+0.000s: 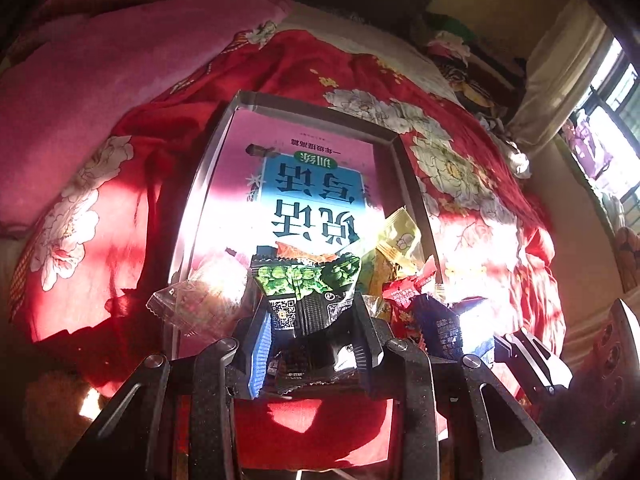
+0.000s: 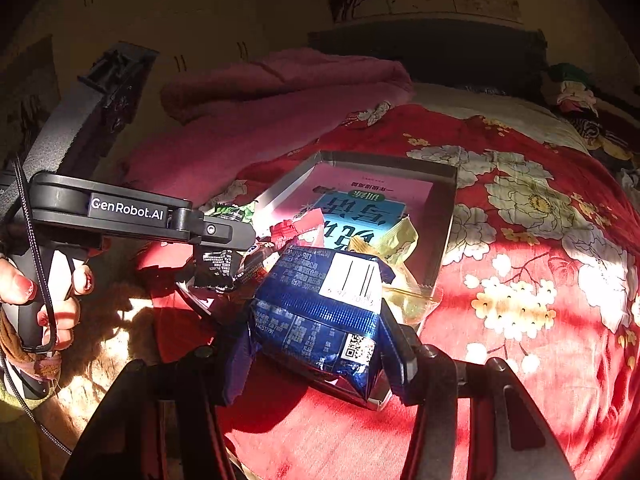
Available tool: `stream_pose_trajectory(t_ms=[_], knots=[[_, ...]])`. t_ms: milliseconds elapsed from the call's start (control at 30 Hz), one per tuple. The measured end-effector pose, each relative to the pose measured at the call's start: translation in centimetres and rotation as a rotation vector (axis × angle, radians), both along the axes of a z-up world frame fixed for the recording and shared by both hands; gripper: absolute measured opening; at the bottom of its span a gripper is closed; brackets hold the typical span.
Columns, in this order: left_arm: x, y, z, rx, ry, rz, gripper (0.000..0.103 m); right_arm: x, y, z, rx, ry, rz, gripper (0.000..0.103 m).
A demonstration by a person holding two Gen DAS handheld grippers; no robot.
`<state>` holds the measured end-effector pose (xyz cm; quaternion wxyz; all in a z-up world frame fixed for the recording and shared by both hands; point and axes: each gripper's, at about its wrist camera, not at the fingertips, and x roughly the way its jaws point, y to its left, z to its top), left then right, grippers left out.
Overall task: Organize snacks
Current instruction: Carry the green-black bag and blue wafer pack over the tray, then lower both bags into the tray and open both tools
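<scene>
My left gripper [image 1: 308, 340] is shut on a green and black snack packet [image 1: 308, 296], held over the near end of a shallow metal tray [image 1: 320, 106]. My right gripper [image 2: 316, 344] is shut on a blue foil snack packet [image 2: 320, 312], also at the tray's near end [image 2: 384, 160]. The tray lies on a red flowered bedspread and holds a pink and blue book [image 1: 304, 184] with yellow [image 1: 400, 236], red [image 1: 404, 292] and clear [image 1: 192, 304] packets piled at its near end. The left gripper [image 2: 224, 248] shows in the right wrist view with its packet.
A pink blanket [image 1: 120, 52] is heaped at the far left of the bed. Folded clothes [image 1: 452, 48] lie at the far end. A window with a curtain [image 1: 568, 68] is on the right. The red bedspread [image 2: 520, 280] spreads to the right of the tray.
</scene>
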<state>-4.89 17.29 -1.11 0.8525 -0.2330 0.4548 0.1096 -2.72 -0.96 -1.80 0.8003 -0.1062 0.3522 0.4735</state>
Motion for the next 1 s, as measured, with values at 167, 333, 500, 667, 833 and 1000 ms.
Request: stream_pose_trajectory(t_ms=[167, 333, 500, 667, 833, 1000], knots=[[0.4, -0.4, -0.6, -0.005, 0.008, -0.025, 0.036, 0.5, 0.5, -0.6, -0.021, 0.001, -0.014, 0.055], [0.8, -0.7, -1.0, -0.002, 0.015, -0.038, 0.036, 1.0, 0.8, -1.0, -0.033, -0.011, -0.027, 0.055], [1.1, -0.9, -1.4, -0.003, 0.021, -0.046, 0.036, 1.3, 1.1, -1.3, -0.047, -0.039, -0.026, 0.055], [1.2, -0.9, -1.6, -0.004, 0.024, -0.048, 0.036, 1.7, 1.5, -1.5, -0.056, -0.054, -0.026, 0.056], [1.3, -1.0, -1.9, -0.006, 0.031, -0.053, 0.036, 2.1, 1.8, -1.6, -0.065, -0.065, -0.026, 0.056], [1.4, -1.3, -2.1, -0.007, 0.032, -0.063, 0.036, 2.9, 1.7, -1.7, -0.062, -0.061, -0.043, 0.056]])
